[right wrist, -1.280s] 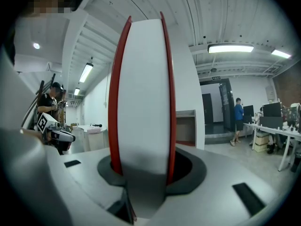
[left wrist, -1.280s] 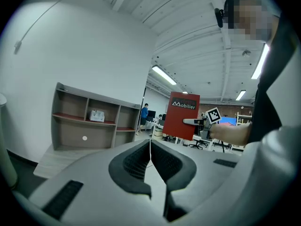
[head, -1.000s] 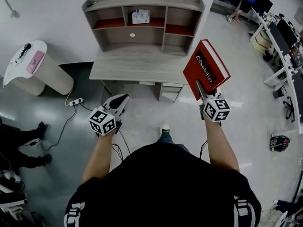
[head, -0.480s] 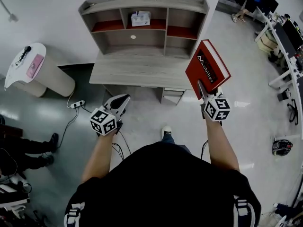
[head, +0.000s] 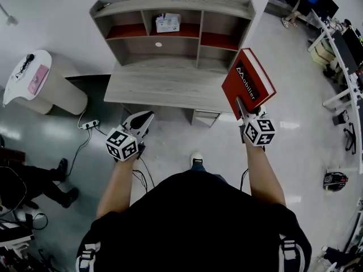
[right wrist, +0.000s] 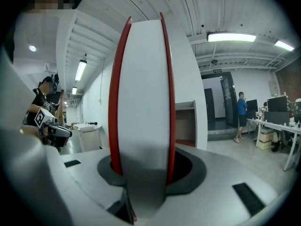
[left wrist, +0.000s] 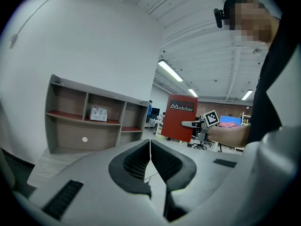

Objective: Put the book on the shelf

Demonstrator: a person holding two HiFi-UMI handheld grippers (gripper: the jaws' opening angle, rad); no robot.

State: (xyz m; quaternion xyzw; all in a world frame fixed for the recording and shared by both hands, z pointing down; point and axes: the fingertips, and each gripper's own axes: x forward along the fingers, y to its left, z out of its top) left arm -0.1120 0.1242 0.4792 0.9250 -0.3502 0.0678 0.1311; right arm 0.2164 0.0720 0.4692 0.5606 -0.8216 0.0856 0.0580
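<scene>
Head view: the right gripper (head: 240, 103) pinches a thick red hardcover book (head: 247, 79) by its lower edge and holds it in the air, tilted, with the white-lettered cover facing up and the pale page block turned to the right. The book hangs above the right front corner of the grey wooden desk (head: 164, 86) and rests on no surface. At the back of the desk stands a grey wooden shelf unit (head: 170, 3) whose open compartments have red-lined floors. A small white box (head: 168, 21) sits in the upper middle compartment, well apart from the book. The left gripper (head: 147, 118) hangs over the floor just in front of the desk's left half.

In the left gripper view its two ribbed pads are pressed together with nothing between them. In the right gripper view the book stands upright between the jaws, which clamp a red cover on either side, the white pages facing the camera.

To the left of the desk stands a white rounded pedestal (head: 54, 92) with a pink card on top, and a white power strip (head: 89, 123) lies on the floor between the two. A person in a blue top (right wrist: 241, 113) stands far off beside the office desks.
</scene>
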